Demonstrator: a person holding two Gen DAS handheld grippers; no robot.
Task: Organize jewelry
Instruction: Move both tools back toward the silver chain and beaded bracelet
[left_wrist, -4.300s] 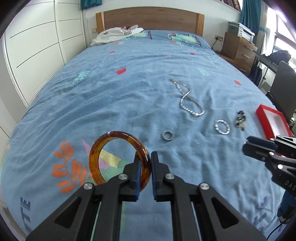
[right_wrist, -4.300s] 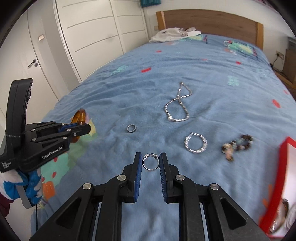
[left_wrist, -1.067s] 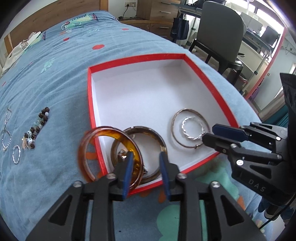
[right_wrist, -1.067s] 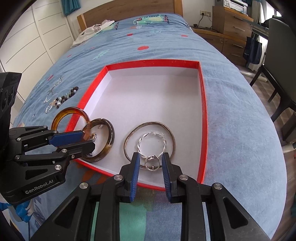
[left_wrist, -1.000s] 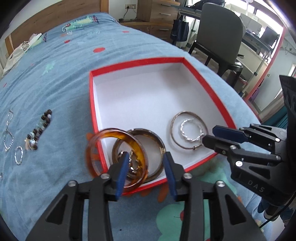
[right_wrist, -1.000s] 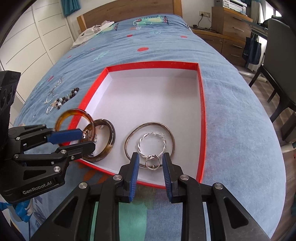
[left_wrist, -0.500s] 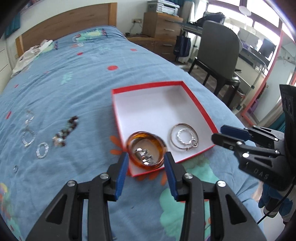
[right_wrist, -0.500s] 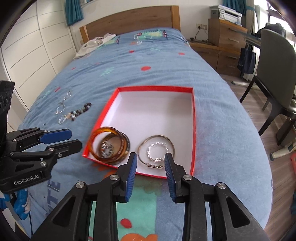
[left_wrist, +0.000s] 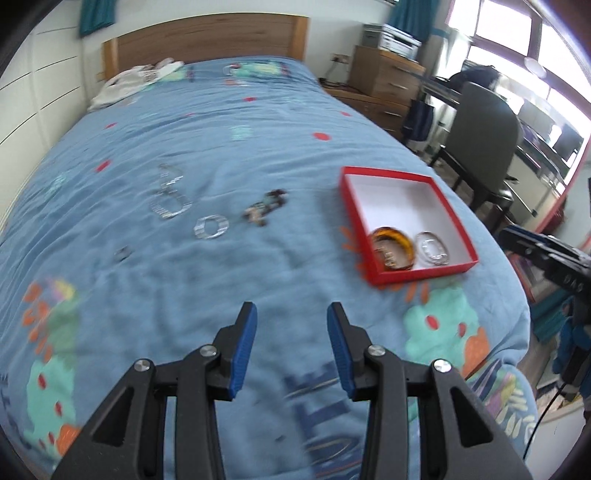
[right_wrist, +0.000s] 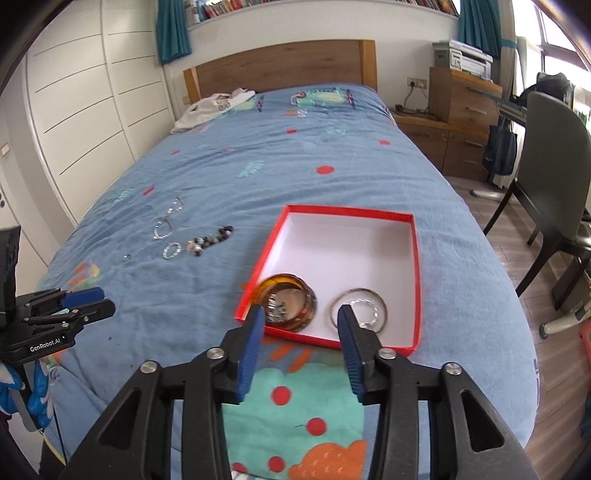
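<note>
The red box (right_wrist: 416, 280) sat on the blue bedspread (right_wrist: 332, 184) at the centre right of your right wrist view, white inside, with the amber bangles (right_wrist: 291, 306) stacked in its near left corner and a thin silver bangle (right_wrist: 357, 308) around a twisted silver ring beside them. The rest of the jewelry lay on the bedspread at the left of that frame: a beaded bracelet (right_wrist: 210, 240), a silver loop bracelet (right_wrist: 172, 251), a silver chain (right_wrist: 167, 221) and a small ring (right_wrist: 127, 257).

The only readable writing was "GenRobot.AI" on your left gripper (right_wrist: 90, 301) at the lower left of the right wrist view.

Your right gripper (right_wrist: 301, 321) had just been opening; its blue fingers (right_wrist: 251, 343) stood apart, empty, above the box's near edge. Your left gripper (left_wrist: 291, 317) was open about as far, holding nothing, over bare bedspread.

The left wrist view was blurred, and showed the box at its right, the loose pieces at centre left and your right gripper (left_wrist: 524, 240) at the right edge.
</note>
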